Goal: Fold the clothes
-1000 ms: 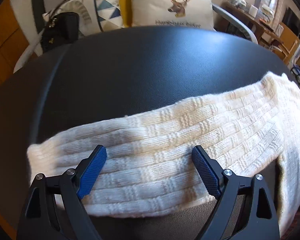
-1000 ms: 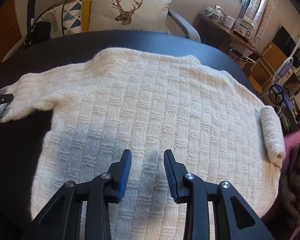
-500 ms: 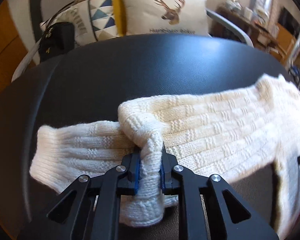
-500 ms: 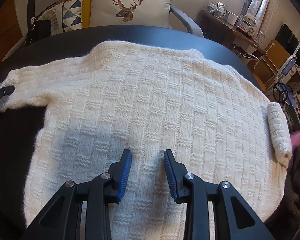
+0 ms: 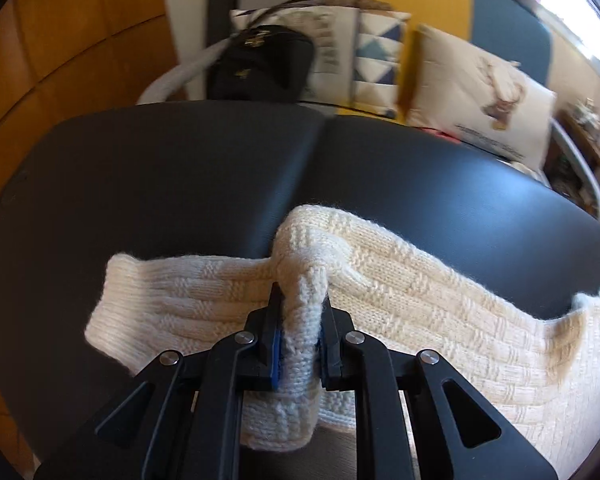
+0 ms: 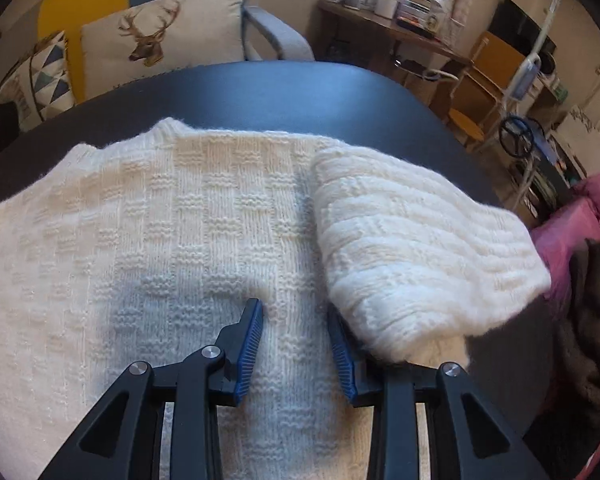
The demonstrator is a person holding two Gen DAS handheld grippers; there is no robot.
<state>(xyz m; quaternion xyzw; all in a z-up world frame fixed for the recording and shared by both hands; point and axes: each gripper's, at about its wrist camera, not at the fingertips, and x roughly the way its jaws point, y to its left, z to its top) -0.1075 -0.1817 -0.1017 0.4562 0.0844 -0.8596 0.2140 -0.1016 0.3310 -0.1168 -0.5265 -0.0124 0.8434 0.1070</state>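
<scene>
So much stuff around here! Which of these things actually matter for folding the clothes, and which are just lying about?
Part of the job:
- cream knit sweater
- its left sleeve, pinched in the left gripper
- its right sleeve, folded over the body
- right gripper, open above the sweater
- black table

Just lying about:
- deer cushion
- triangle cushion
- black handbag
- pink cloth
</scene>
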